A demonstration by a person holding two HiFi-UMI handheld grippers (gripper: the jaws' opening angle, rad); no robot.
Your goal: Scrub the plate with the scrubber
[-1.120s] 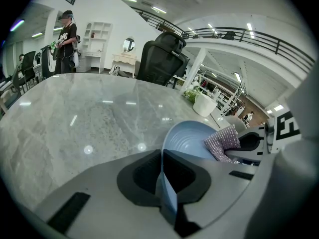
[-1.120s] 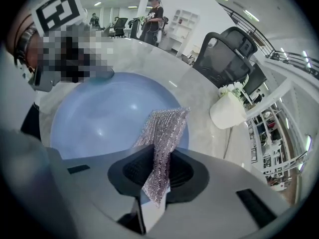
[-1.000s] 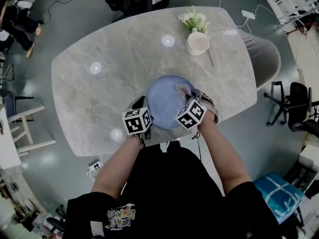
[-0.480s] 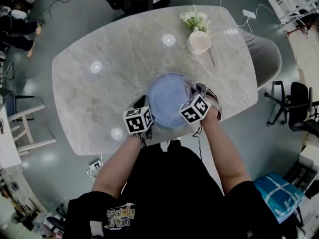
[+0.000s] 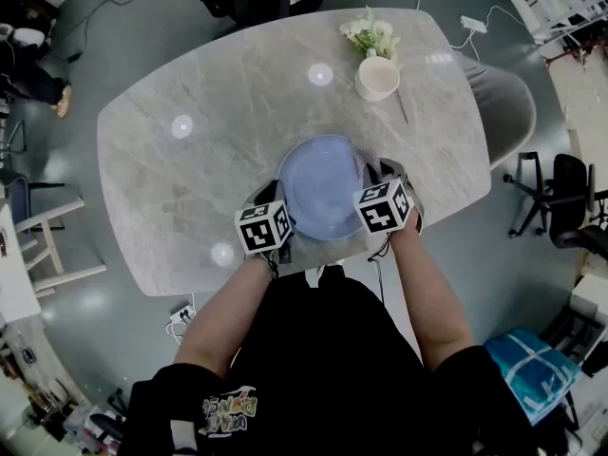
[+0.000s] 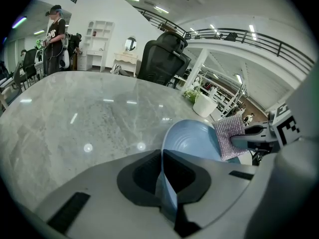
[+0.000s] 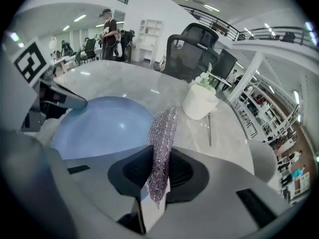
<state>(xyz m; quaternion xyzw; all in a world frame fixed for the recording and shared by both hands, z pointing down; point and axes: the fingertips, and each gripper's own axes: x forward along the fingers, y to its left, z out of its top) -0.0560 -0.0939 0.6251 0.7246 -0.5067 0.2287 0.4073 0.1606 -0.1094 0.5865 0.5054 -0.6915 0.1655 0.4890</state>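
While a round white pot (image 5: 377, 81) of flowers (image 5: 370, 34) and a thin stick (image 5: 402, 109) sit well beyond on the veined marble table (image 5: 190, 174), the left gripper (image 6: 167, 183) pinches the smooth blue plate (image 5: 321, 186) by its near rim, and the right gripper (image 7: 157, 176) clamps the glittery mesh scrubber (image 7: 163, 133) at the plate's right edge

Tabletop (image 5: 180, 179) seemingly open; pot (image 5: 376, 80) beyond.
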